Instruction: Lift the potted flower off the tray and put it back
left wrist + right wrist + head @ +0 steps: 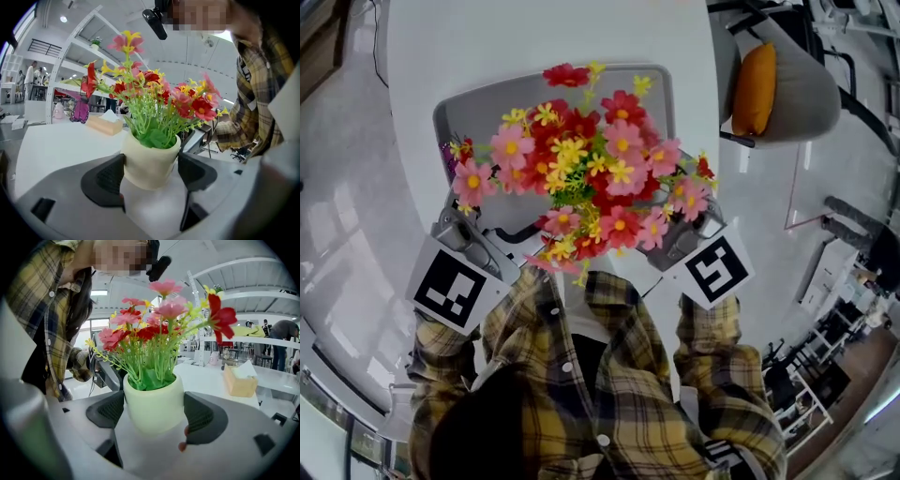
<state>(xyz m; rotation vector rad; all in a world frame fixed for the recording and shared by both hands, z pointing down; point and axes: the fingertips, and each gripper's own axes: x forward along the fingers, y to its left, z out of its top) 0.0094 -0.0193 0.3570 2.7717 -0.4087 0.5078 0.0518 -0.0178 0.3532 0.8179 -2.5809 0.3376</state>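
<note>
Since the left gripper (151, 176) and right gripper (157, 412) both clamp the pot (153, 399) from opposite sides, it's upright dead centre between them, tray (464, 108) seemingly right underneath.

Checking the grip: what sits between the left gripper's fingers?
The potted flower's cream pot fills the gap, with both fingers touching its sides; the left gripper view shows it.

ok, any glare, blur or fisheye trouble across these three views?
Head view: edges bend hard, the glossy floor throws glare, the flowers are sharp. Left gripper view: black fisheye corners, pot fairly sharp, grey foreground soft. Right gripper view: same dark corners, pot sharp, background bright and washed out.
</note>
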